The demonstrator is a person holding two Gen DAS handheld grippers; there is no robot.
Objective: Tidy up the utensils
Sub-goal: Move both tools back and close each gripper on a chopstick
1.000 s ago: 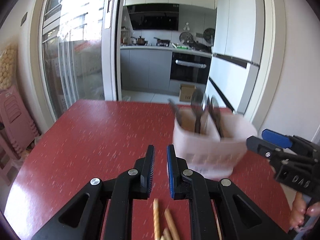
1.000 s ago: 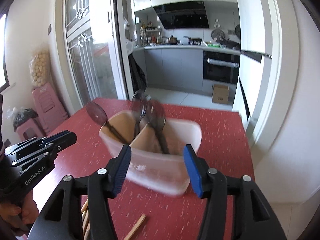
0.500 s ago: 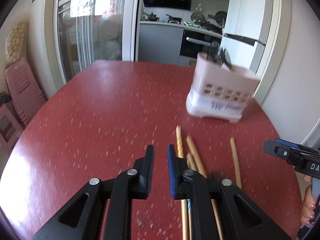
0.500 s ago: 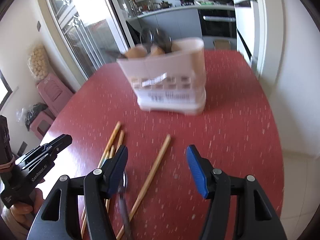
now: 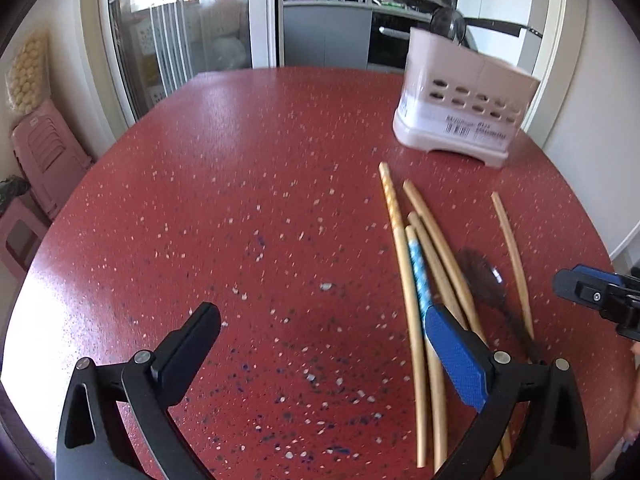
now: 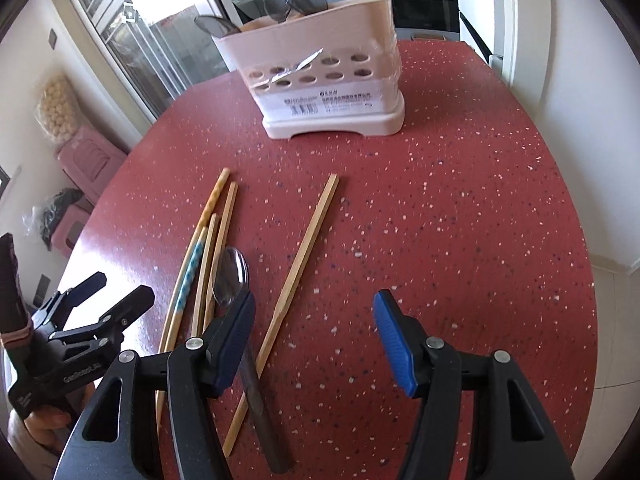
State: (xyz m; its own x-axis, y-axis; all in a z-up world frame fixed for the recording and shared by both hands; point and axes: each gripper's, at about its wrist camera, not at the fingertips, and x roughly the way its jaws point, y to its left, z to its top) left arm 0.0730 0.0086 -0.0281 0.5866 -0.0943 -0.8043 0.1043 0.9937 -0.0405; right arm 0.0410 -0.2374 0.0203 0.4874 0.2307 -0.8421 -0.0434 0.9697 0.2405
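Two wide-spread fingers of the left gripper (image 5: pixel 320 344) hover low over the speckled red table (image 5: pixel 240 184), bamboo chopsticks (image 5: pixel 408 288) beside its blue pad, kitchen behind. From the right wrist, the right gripper (image 6: pixel 314 336) gapes empty above a spoon (image 6: pixel 231 270) near the pink utensil caddy (image 6: pixel 320 80); "GenRobot.AI" marks the left gripper.

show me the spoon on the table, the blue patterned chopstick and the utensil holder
spoon (image 6: pixel 231 277), right wrist view, its bowl
blue patterned chopstick (image 6: pixel 191 270), right wrist view, its patterned section
utensil holder (image 6: pixel 320 92), right wrist view, its front wall
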